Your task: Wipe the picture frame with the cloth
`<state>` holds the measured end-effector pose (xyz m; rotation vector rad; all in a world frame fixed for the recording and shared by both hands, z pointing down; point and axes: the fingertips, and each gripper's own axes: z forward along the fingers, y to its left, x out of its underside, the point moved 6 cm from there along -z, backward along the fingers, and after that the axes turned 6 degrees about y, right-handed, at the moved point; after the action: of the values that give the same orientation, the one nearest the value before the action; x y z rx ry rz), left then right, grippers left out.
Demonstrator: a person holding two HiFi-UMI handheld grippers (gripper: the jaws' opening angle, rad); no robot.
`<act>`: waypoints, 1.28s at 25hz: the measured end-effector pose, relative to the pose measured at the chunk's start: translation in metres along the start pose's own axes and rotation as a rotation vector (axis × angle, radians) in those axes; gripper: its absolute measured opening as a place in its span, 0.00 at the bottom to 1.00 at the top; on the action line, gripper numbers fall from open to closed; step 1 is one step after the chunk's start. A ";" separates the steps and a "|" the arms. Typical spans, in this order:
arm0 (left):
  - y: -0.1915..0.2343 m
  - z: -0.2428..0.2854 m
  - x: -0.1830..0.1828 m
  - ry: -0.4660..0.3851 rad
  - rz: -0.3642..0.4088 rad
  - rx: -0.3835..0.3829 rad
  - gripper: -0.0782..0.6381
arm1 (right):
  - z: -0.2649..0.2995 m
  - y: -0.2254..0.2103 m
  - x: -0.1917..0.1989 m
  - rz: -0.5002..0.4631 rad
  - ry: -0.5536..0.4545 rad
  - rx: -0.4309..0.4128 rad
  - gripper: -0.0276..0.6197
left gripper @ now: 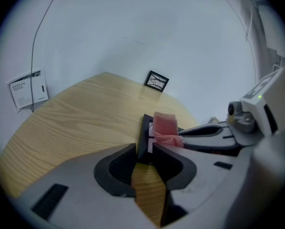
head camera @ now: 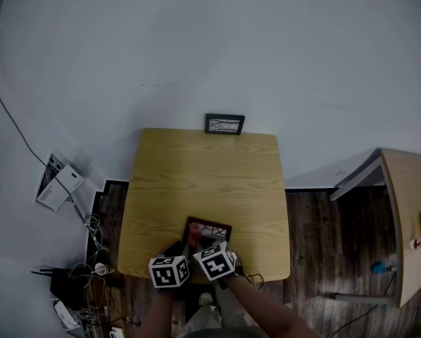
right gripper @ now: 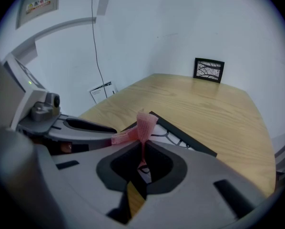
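Near picture frame point(head camera: 214, 227) half out of sight; side table point(head camera: 407, 210) partly off-edge

Table point(head camera: 203, 174) — picture frame point(head camera: 215, 228) at near edge, cloth point(head camera: 194, 235) on it; second frame point(head camera: 224, 124) at far edge, against wall point(head camera: 267, 48).

I saw my right gripper point(right gripper: 142, 146) closed tightly on the pink cloth point(right gripper: 145, 124), just over the black picture frame point(right gripper: 183, 132), with the wooden table point(right gripper: 218, 111) behind it.

We see a light wooden table point(head camera: 203, 182) set against a plain white wall point(head camera: 210, 41), with dark plank flooring point(head camera: 323, 238) around it, a second wooden table point(head camera: 411, 217) at right, and tangled cables point(head camera: 91, 231) at left.
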<state>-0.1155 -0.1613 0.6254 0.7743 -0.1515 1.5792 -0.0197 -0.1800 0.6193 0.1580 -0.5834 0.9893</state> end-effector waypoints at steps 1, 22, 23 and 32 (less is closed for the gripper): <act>0.000 0.000 0.000 -0.001 0.001 -0.002 0.24 | -0.001 -0.002 0.002 0.007 -0.001 0.002 0.07; 0.001 0.000 0.000 -0.003 0.004 -0.006 0.24 | -0.029 -0.038 0.037 0.044 0.018 0.083 0.07; 0.001 0.000 0.000 -0.004 0.005 -0.007 0.24 | -0.030 -0.039 0.038 0.038 0.018 0.087 0.07; 0.001 0.000 0.000 0.002 0.006 -0.001 0.25 | -0.031 -0.039 0.039 0.053 0.020 0.100 0.07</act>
<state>-0.1162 -0.1616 0.6257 0.7728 -0.1531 1.5851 0.0405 -0.1605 0.6194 0.2220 -0.5218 1.0715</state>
